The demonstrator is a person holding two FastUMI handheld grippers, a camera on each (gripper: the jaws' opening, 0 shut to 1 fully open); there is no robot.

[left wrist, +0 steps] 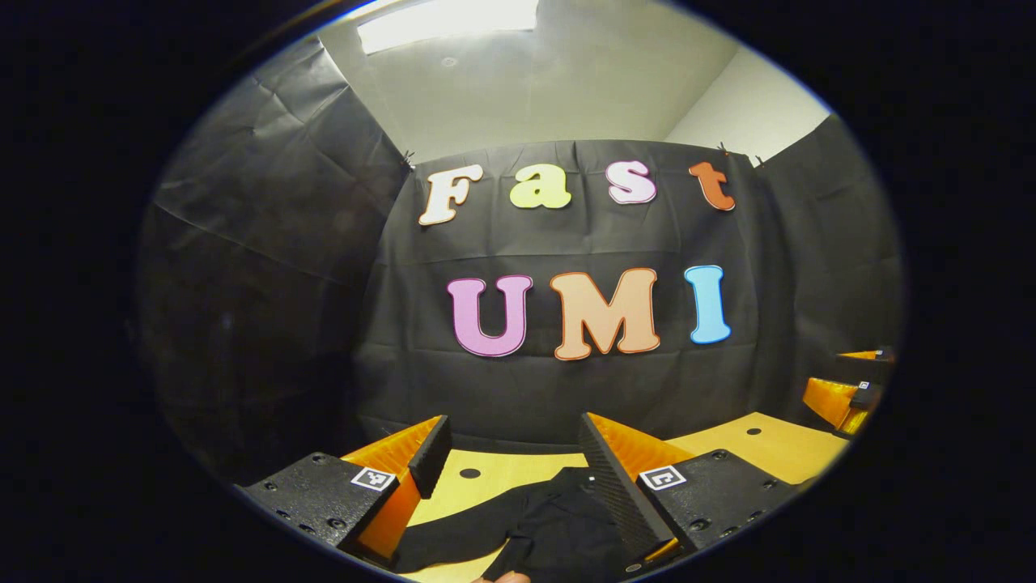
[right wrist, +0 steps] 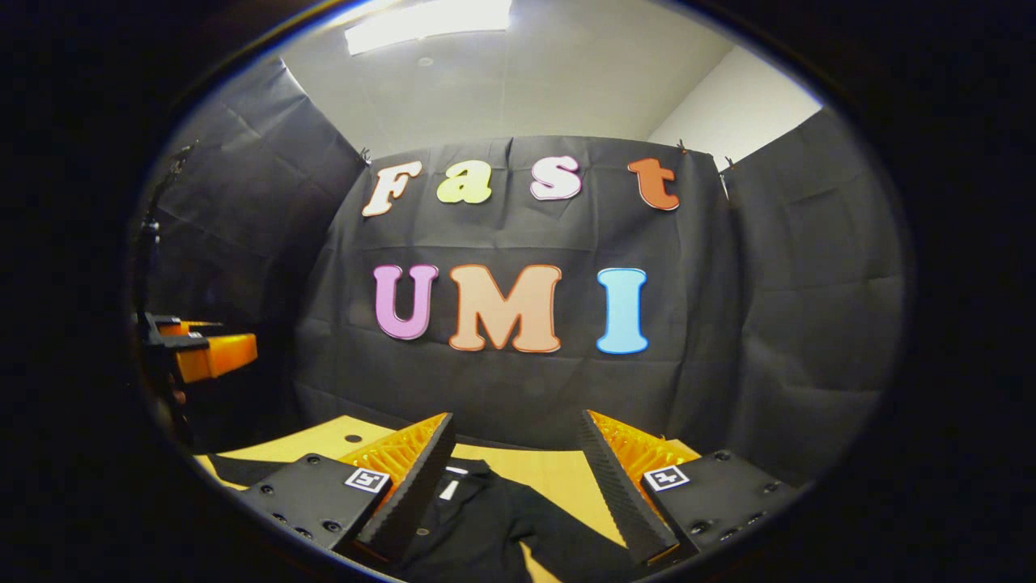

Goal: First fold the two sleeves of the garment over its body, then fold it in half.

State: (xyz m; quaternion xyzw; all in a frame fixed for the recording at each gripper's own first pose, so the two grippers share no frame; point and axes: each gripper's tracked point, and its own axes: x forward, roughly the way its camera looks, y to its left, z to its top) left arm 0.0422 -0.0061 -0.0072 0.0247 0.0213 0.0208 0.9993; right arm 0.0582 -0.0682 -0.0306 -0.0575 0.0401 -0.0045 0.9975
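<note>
The folding looks barely begun, if at all: both tools are held above the table with nothing between their fingers, so the step in hand seems to be the approach to the first sleeve. On the left, the left gripper (left wrist: 510,457) has its fingers spread wide and empty, raised over the yellow table (left wrist: 761,441). Below it lies the black garment (left wrist: 558,526), flat on the tabletop at the near edge of the left gripper view, with one long sleeve (left wrist: 453,538) stretched out to the left across the wood. That sleeve is not yet over the body, so the next move probably calls for lowering this tool to the sleeve's end, pinching the thin cloth without catching the layer under it, and carrying it across. Further right, in the right gripper view, the right gripper (right wrist: 514,453) is likewise open wide and holds nothing. Beneath it the same garment shows a collar with a small white tag, and its other sleeve (right wrist: 566,551) runs off to the right, also still unfolded. The fabric looks soft, dark and slightly rumpled.
</note>
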